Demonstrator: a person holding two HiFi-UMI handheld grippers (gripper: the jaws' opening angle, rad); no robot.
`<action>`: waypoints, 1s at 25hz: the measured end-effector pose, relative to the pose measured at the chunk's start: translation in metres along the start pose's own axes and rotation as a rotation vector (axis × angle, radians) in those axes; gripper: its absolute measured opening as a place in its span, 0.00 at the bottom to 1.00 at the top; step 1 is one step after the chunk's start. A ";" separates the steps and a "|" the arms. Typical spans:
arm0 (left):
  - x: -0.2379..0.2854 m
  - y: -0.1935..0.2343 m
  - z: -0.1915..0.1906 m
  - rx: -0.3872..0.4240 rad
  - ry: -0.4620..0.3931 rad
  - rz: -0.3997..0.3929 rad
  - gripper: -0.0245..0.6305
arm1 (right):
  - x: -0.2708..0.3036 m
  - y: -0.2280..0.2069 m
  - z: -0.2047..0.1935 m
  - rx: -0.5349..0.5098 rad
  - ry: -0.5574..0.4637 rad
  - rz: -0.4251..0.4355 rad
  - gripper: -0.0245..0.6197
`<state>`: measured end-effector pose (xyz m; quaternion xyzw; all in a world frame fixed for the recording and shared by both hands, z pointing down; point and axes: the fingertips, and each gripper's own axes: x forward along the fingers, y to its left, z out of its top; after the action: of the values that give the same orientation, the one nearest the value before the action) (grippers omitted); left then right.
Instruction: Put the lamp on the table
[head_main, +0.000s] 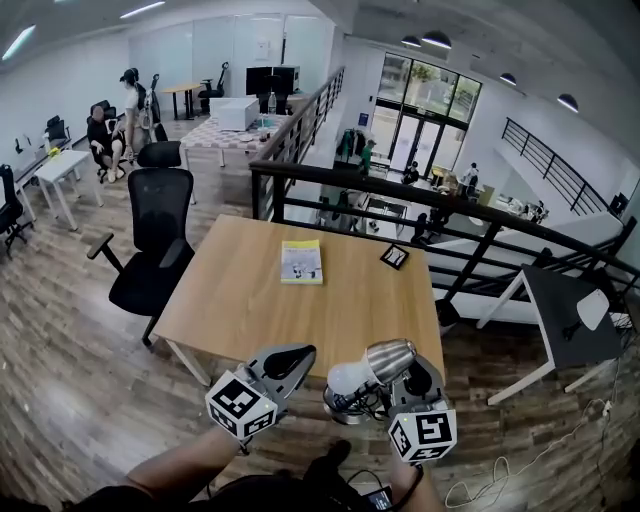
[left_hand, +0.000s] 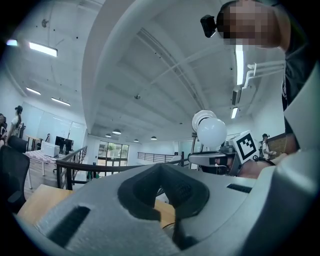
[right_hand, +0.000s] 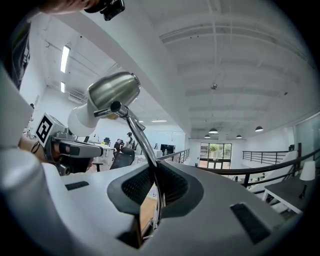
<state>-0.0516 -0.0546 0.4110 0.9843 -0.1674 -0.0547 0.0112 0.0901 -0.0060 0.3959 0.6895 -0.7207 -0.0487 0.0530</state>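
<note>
Right gripper clamped the lamp by its stem, left gripper sat closed and empty; it was best carried upright onto the table.

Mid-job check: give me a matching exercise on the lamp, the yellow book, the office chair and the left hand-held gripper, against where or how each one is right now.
Things:
1. lamp
2. yellow book
3. office chair
4. left hand-held gripper

States:
A. on the floor, at the left of the table in the head view
B. jaws together, nothing between them
C. stem clamped in the right hand-held gripper
D. lying flat on the table top

Pairs: 1-C, 2-D, 3-A, 4-B
</note>
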 end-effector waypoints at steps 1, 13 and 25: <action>0.004 0.006 0.000 -0.001 0.000 0.005 0.05 | 0.006 -0.002 0.000 0.004 -0.002 0.006 0.10; 0.094 0.063 -0.016 -0.012 0.008 0.079 0.05 | 0.091 -0.069 -0.015 0.011 -0.014 0.092 0.10; 0.217 0.090 -0.024 -0.010 -0.012 0.158 0.05 | 0.157 -0.175 -0.028 -0.001 -0.026 0.168 0.10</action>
<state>0.1246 -0.2115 0.4159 0.9676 -0.2446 -0.0602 0.0197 0.2606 -0.1707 0.4004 0.6259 -0.7766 -0.0535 0.0478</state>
